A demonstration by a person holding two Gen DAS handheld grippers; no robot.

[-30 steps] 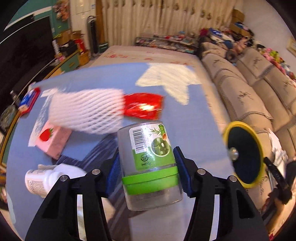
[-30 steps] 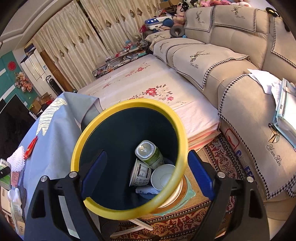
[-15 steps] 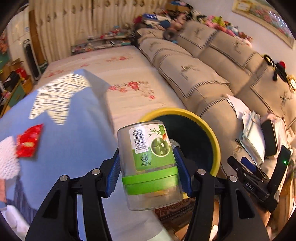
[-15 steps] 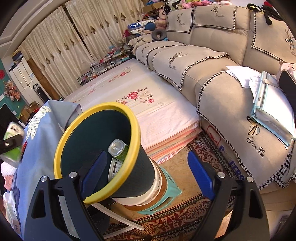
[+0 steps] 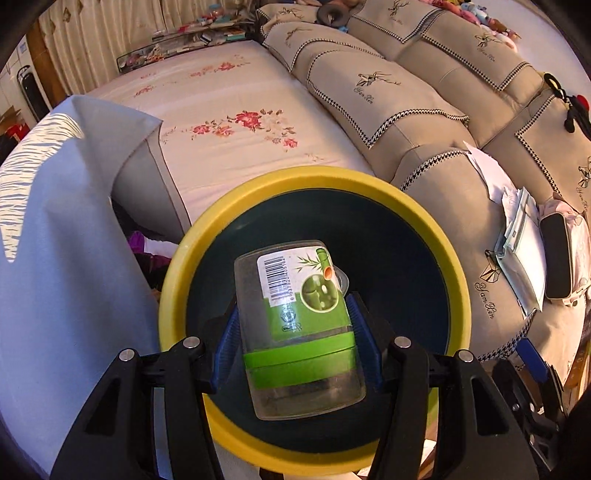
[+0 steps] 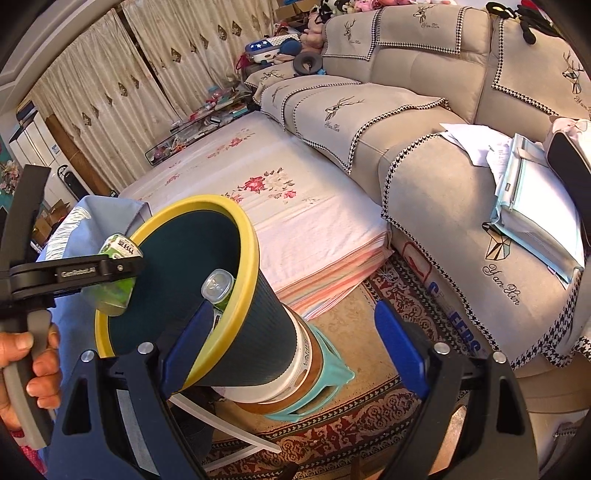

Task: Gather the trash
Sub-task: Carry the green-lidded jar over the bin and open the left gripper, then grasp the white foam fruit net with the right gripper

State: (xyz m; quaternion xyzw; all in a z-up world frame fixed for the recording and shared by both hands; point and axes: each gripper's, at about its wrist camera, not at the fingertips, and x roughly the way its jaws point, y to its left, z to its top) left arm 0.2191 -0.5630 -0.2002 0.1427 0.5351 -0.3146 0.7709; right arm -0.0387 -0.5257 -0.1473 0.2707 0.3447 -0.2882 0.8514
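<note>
Our left tongs (image 5: 295, 350) pinch the clear canister (image 5: 299, 328) above the yellow-rimmed bin (image 5: 314, 184), ready to drop it; our right tongs (image 6: 291, 347) stand spread, empty, beside the bin.

A beige sofa (image 6: 436, 122) with houndstooth-edged covers and stitched deer motifs fills the right side of the room. Papers and a pale green folder (image 6: 532, 199) lie on its near seat, with a black-faced pouch (image 5: 559, 254) just beside them. Soft toys (image 6: 332, 7) sit along its far end. Beside the sofa lies a stack of white bedding (image 5: 229, 110) printed with red flowers (image 6: 258, 182). A light blue cloth (image 5: 55, 240) covers the table on the left. Cream curtains (image 6: 122, 85) hang across the far wall. A patterned red and tan rug (image 6: 351, 428) covers the floor, and a turquoise stool (image 6: 332, 373) stands on it.
</note>
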